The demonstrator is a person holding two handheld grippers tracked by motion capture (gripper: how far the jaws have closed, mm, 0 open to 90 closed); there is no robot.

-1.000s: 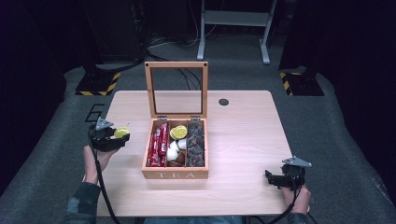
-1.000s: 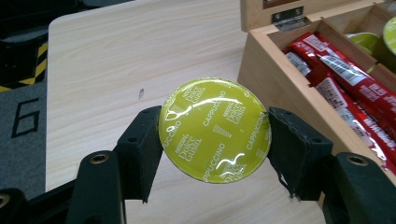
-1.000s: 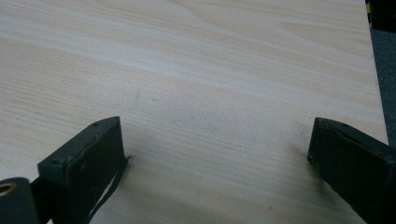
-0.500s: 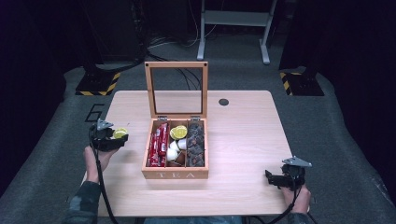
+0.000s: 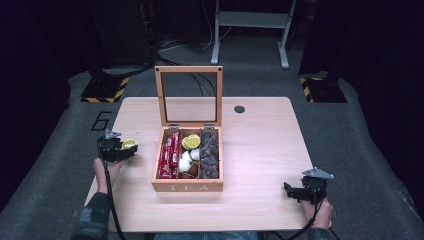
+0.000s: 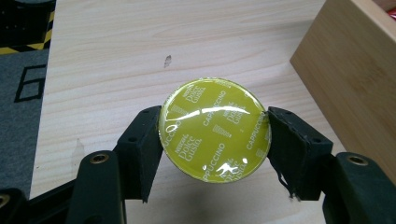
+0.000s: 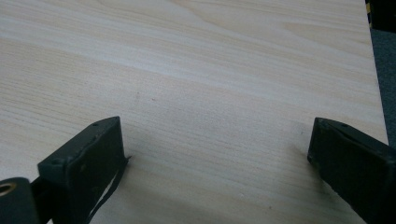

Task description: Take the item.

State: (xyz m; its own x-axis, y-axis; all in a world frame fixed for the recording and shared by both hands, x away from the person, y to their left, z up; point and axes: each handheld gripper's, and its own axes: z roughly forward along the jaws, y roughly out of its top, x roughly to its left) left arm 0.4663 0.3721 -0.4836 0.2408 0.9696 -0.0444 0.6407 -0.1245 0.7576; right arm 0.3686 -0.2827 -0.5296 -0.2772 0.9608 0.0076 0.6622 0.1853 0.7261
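My left gripper [image 6: 214, 135] is shut on a yellow-green coffee capsule [image 6: 215, 129] with a shiny foil lid marked cappuccino, both pads pressing its rim. In the high view that gripper [image 5: 125, 148] hangs low over the table's left edge with the capsule [image 5: 129, 143] in it, left of the wooden tea box [image 5: 187, 187]. The box stands with its glass lid [image 5: 189, 95] up; it holds red sachets [image 5: 170, 153], another yellow capsule [image 5: 191, 142], white capsules and dark pieces. My right gripper [image 7: 215, 163] stands open over bare wood; in the high view it [image 5: 292, 190] rests at the front right corner.
The light wooden table [image 5: 260, 145] has a small dark round hole cap [image 5: 239, 109] at the back right. The box's side wall [image 6: 355, 70] lies close on the right in the left gripper view. Grey carpet and black-yellow striped stands [image 5: 105, 92] surround the table.
My left gripper has sunk with the capsule toward the table's left edge, coming slightly nearer the person. The right gripper has kept still.
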